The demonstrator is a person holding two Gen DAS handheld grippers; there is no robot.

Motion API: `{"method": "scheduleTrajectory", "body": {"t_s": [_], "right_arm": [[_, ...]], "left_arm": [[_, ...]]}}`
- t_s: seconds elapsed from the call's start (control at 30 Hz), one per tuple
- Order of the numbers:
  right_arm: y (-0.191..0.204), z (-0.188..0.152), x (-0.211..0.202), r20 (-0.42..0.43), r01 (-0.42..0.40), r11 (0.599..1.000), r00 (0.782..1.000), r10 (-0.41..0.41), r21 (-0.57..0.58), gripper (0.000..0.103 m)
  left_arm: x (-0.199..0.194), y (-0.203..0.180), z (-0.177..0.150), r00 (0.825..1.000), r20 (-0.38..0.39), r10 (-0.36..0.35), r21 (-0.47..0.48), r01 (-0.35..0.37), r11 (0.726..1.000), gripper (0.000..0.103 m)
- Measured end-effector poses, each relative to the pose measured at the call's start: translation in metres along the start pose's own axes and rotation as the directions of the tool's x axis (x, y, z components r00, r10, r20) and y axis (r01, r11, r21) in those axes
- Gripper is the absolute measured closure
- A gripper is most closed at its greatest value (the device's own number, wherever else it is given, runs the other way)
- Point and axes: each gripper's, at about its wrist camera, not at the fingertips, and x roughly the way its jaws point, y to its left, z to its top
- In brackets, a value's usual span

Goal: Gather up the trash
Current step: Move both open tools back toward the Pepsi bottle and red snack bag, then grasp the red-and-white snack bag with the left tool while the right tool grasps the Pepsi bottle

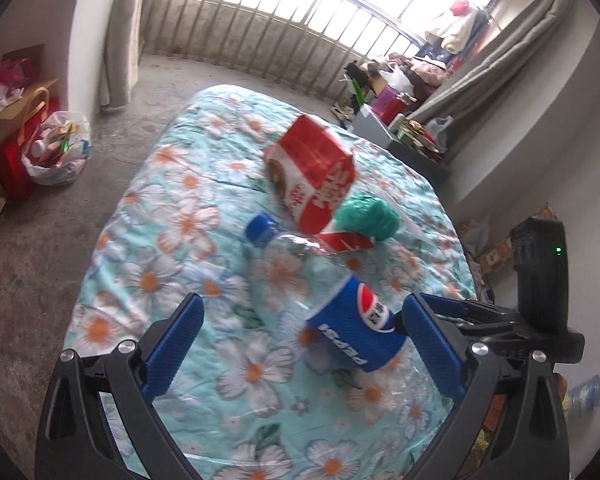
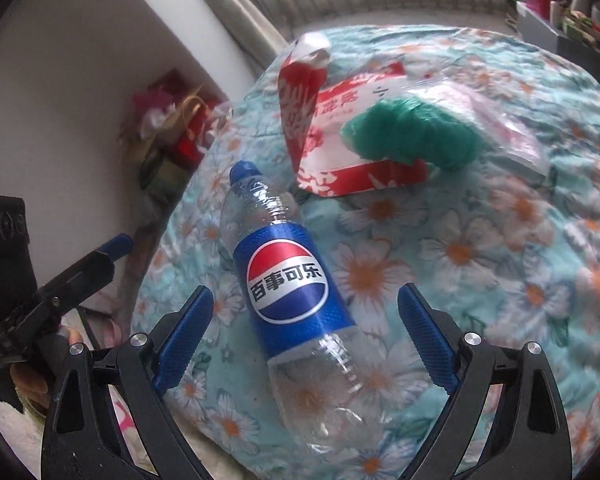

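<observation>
An empty Pepsi bottle (image 1: 352,328) (image 2: 288,280) with a blue cap (image 1: 262,230) lies on the floral bed cover (image 1: 160,240). My left gripper (image 1: 303,304) is open above it, and the label sits close to the right pad. My right gripper (image 2: 306,292) is open too, its blue pads on either side of the bottle without pressing it. Beyond the cap stands a red-and-white carton (image 1: 312,172) (image 2: 300,92). Next to it a crumpled green bag (image 1: 366,216) (image 2: 416,136) lies on a flat red-and-white wrapper (image 2: 360,176).
A clear plastic packet (image 2: 496,120) lies beyond the green bag. On the floor to the left are a white bag of rubbish (image 1: 56,148) and red bags (image 1: 16,160). A cluttered grey cabinet (image 1: 376,128) stands past the bed's right side. One left-gripper finger (image 2: 118,244) shows in the right wrist view.
</observation>
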Motion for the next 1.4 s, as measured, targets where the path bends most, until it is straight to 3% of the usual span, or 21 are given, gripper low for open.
{"method": "scheduleTrajectory", "body": {"t_s": [0.07, 0.2, 0.47, 0.6, 0.73, 0.8, 0.9, 0.97, 1.2, 1.4], "right_arm": [[0.007, 0.004, 0.012, -0.037, -0.004, 1.0, 0.999, 0.003, -0.03, 0.017], [0.007, -0.002, 0.021, -0.089, 0.0, 1.0, 0.996, -0.002, -0.022, 0.041], [-0.029, -0.055, -0.021, -0.039, -0.039, 0.997, 0.998, 0.042, 0.069, 0.042], [-0.066, -0.096, -0.053, 0.01, -0.044, 0.979, 0.999, 0.043, 0.201, 0.042], [-0.105, -0.131, -0.094, 0.131, -0.034, 0.929, 0.991, -0.015, 0.369, 0.045], [-0.12, -0.145, -0.109, 0.18, 0.009, 0.894, 0.979, -0.1, 0.448, 0.047], [-0.144, -0.159, -0.12, 0.163, 0.094, 0.837, 0.963, -0.214, 0.54, 0.051], [-0.154, -0.165, -0.116, 0.142, 0.096, 0.807, 0.966, -0.218, 0.583, 0.052], [-0.158, -0.173, -0.118, 0.193, 0.02, 0.796, 0.966, -0.172, 0.606, 0.052], [-0.162, -0.173, -0.118, 0.195, 0.011, 0.799, 0.968, -0.16, 0.602, 0.051]], "left_arm": [[0.0, 0.007, 0.001, 1.0, 0.004, 0.007, -0.02, -0.007, 1.0, 0.006], [0.003, 0.018, 0.005, 1.0, 0.006, 0.014, -0.038, -0.014, 0.999, 0.006], [0.023, 0.014, 0.009, 1.0, -0.02, -0.008, -0.024, 0.007, 1.0, 0.006], [0.038, 0.008, 0.013, 0.999, -0.04, -0.019, -0.006, 0.019, 1.0, 0.006], [0.056, 0.009, 0.023, 0.998, -0.039, -0.039, -0.036, 0.038, 0.999, 0.006], [0.066, 0.015, 0.031, 0.998, -0.035, -0.055, -0.073, 0.052, 0.996, 0.006], [0.092, 0.029, 0.049, 0.996, -0.038, -0.084, -0.171, 0.076, 0.982, 0.006], [0.108, 0.034, 0.059, 0.995, -0.047, -0.09, -0.211, 0.078, 0.974, 0.009], [0.171, 0.049, 0.08, 0.968, -0.107, -0.228, -0.379, 0.172, 0.909, 0.025], [0.193, 0.04, 0.088, 0.959, -0.1, -0.264, -0.378, 0.209, 0.902, 0.026]]}}
